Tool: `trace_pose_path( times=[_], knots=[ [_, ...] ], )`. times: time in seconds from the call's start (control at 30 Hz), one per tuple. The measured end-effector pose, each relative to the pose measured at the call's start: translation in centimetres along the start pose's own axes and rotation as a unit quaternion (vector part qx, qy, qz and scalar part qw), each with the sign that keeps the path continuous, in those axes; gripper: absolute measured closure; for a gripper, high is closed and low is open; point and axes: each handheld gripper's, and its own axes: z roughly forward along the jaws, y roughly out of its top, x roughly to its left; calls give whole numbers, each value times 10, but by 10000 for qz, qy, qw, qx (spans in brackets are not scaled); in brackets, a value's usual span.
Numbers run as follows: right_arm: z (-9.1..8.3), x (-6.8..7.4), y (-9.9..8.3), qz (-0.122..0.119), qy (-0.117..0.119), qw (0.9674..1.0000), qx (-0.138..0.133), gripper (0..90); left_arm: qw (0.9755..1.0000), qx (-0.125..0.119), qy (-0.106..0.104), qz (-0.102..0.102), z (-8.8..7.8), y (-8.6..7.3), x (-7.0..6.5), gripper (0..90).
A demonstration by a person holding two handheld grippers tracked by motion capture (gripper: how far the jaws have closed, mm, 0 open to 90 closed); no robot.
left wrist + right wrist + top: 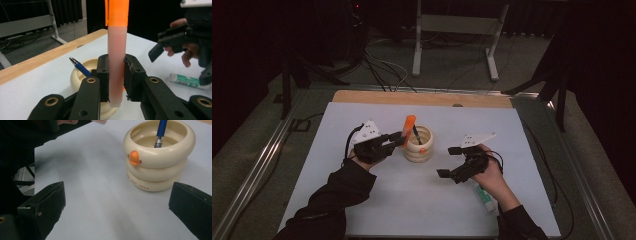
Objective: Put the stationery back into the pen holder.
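In the high view's centre the left gripper (398,139) pinches an upright orange marker (409,129) beside the cream holder (419,144); the left gripper view cuts the marker's cap at the top; the right gripper view shows the right gripper (117,207) spread wide.

Dim room; black curtains (272,30); grey carpet (452,55); metal stand legs (455,30); trailing floor cables (384,65)

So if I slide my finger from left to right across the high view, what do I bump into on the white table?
Left gripper → orange-capped marker pen → cream ring-shaped pen holder → right gripper → green-and-white glue stick.
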Motion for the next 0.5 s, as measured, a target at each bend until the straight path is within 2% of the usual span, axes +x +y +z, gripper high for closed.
trace_pose_path(
  times=[0.5],
  knots=[
    [0,0,1,11,13,10000,-39,8,9985,-319,-106,-421,15,9,11,765]
  ],
)
